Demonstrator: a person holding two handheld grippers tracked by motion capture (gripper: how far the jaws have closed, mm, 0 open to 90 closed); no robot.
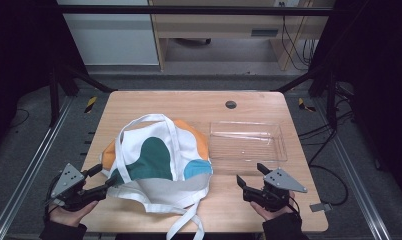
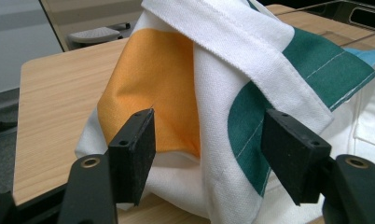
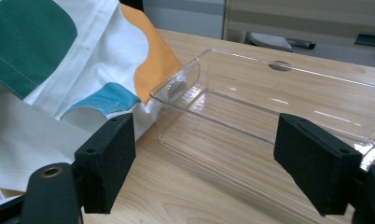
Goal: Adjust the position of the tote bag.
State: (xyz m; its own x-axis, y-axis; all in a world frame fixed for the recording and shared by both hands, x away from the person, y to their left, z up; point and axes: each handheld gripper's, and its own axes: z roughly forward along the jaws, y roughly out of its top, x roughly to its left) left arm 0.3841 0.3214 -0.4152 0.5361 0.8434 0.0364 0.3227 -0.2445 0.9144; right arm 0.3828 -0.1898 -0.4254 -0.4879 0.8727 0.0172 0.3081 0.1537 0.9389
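Cloth bag [image 1: 156, 160]: woven white cotton with curved green, orange and blue patches, crumpled at table [image 1: 189, 102] centre. Clear rigid plastic tray [image 1: 248, 141], rectangular, at its 3 o'clock. Left gripper [image 1: 103, 180]: jaws wide, straddling the bag's edge, unpressed. Right gripper [image 1: 251, 175]: jaws wide, empty.

A lab: framed rig [image 1: 44, 150], loose cables [image 1: 294, 45].

Wearing dark sleeves [image 1: 63, 231]; gripping black tongs [image 1: 100, 176] and tongs [image 1: 250, 175], each showing square screw-holed pads [image 2: 133, 151] and carrying grey three-cornered plates [image 1: 68, 177].
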